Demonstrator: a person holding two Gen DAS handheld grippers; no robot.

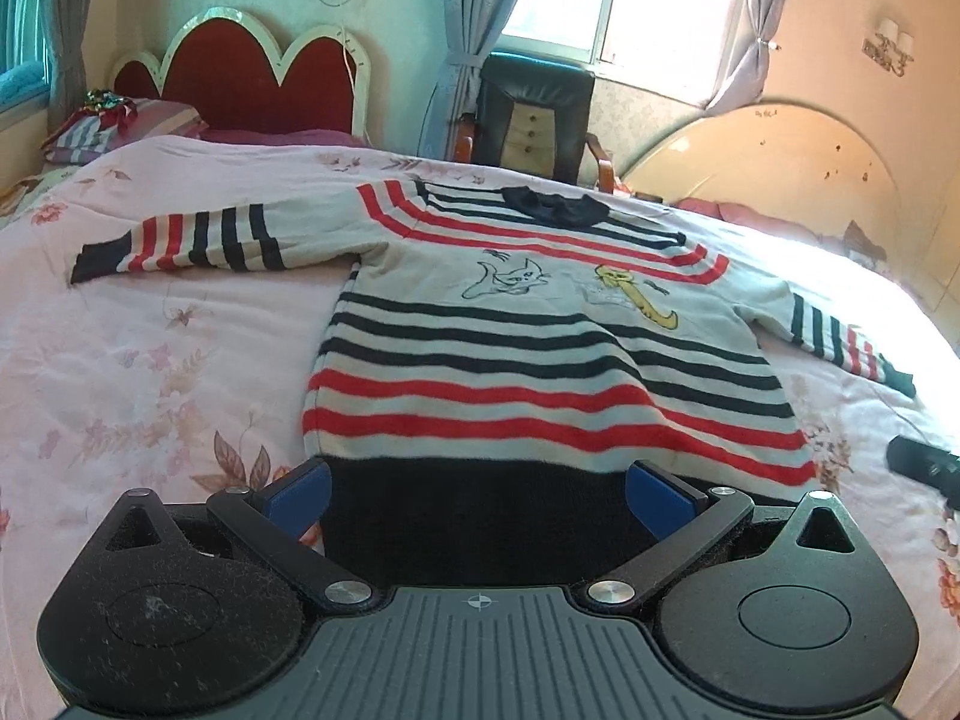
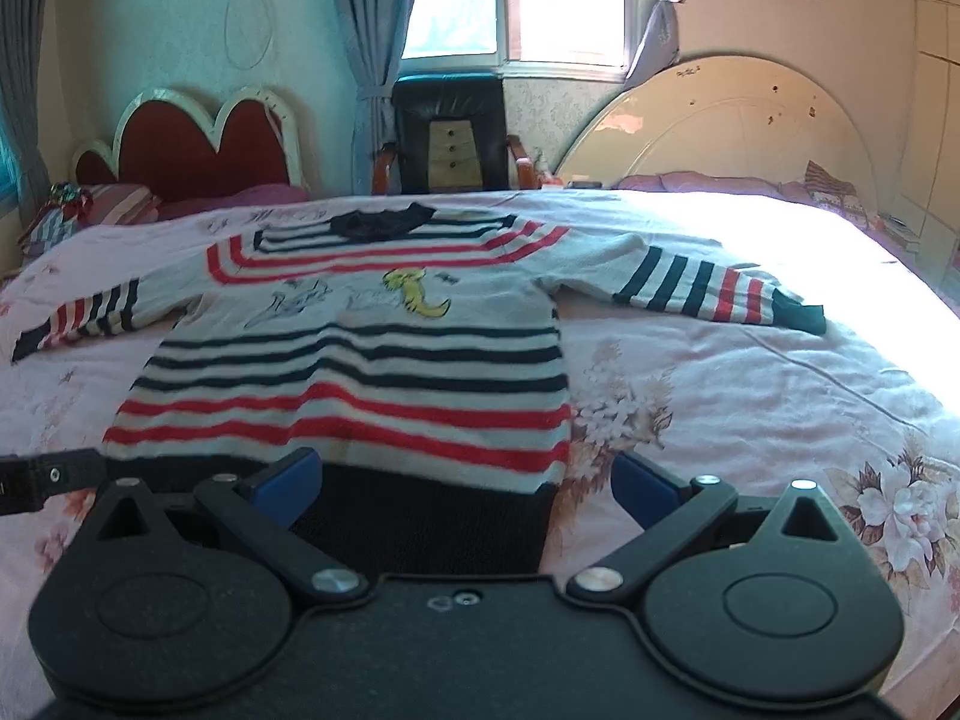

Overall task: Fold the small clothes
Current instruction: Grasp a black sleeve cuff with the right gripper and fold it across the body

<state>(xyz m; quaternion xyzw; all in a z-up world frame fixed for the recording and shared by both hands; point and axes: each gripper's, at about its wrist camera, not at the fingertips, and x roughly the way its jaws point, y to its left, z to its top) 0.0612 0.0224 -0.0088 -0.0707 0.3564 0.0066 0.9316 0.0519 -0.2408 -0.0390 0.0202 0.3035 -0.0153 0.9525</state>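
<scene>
A small striped sweater [image 1: 510, 324] lies flat, front up, on the bed, sleeves spread to both sides, its dark collar far and its dark hem near. It also shows in the right wrist view [image 2: 372, 360]. My left gripper [image 1: 477, 495] is open, its blue-padded fingers wide apart over the hem's left part. My right gripper [image 2: 465, 483] is open over the hem's right corner, one finger over the hem and one over the bedspread. Neither holds anything. The right gripper shows as a dark shape at the right edge of the left wrist view [image 1: 924, 465].
A pink floral bedspread [image 1: 150, 360] covers the bed. A red scalloped headboard [image 1: 240, 78] and striped pillows [image 1: 102, 126] are far left. A dark chair [image 1: 534, 114] stands under the window. A cream headboard [image 2: 720, 126] is far right.
</scene>
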